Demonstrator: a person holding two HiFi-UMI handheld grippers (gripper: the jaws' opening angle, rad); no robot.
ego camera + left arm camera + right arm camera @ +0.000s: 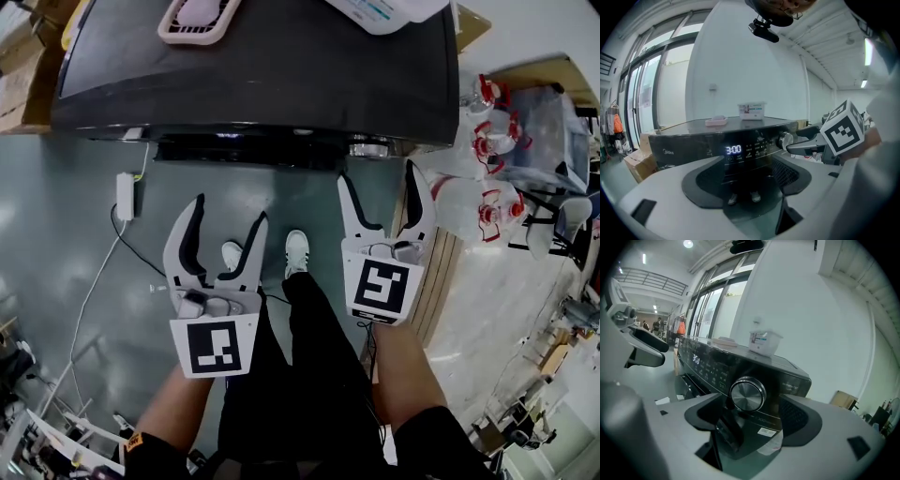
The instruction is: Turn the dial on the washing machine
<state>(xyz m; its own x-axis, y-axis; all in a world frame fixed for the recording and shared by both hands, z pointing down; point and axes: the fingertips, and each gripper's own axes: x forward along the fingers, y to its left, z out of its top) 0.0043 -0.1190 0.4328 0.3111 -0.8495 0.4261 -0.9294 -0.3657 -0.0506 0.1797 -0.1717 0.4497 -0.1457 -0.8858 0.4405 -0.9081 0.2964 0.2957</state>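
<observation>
Dial [747,394] (round, brushed metal) protrudes from glossy black washing machine [792,380].

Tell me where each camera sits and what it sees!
Head view: on the person's head, looking steeply down at the washing machine, left gripper, right gripper, shoes.
Left gripper view: rides that gripper, faces the display; open jaws show.
Right gripper view: rides that gripper, faces the dial; open jaws show.
Both gripper views share the dial.

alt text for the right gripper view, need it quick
The right claw, open and empty, points at the round silver dial on the black washing machine, framing it between its jaws. A white container sits on the machine's top.
</observation>
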